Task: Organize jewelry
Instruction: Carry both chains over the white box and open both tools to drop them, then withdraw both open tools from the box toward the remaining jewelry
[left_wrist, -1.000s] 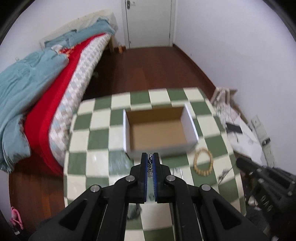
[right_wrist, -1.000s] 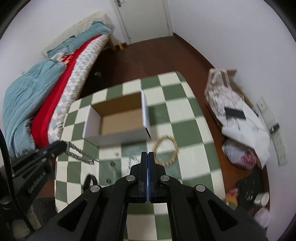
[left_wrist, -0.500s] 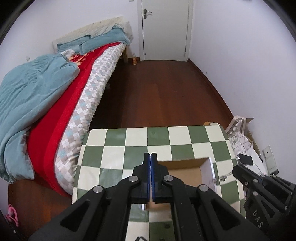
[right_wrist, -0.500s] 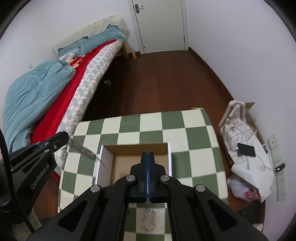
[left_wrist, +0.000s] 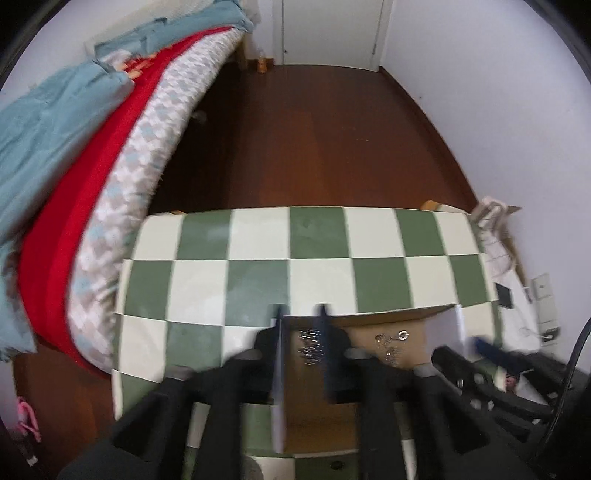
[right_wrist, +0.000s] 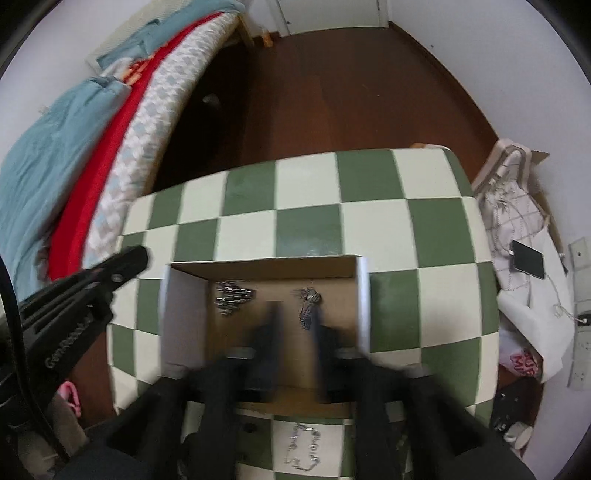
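Item: shallow brown cardboard box with white outer walls, on the green-and-white checkered counter.

Change: half a second ago both grippers were clenched. Now we find the left gripper and right gripper released and empty.

Contents: thick silver chain at 10 o'clock, finer silver chain at 1 o'clock.

Outstanding: silver link bracelet at 6 o'clock outside the box, apparently unsorted.

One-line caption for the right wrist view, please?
Open right gripper above the cardboard box holding two silver chains, a third chain outside.
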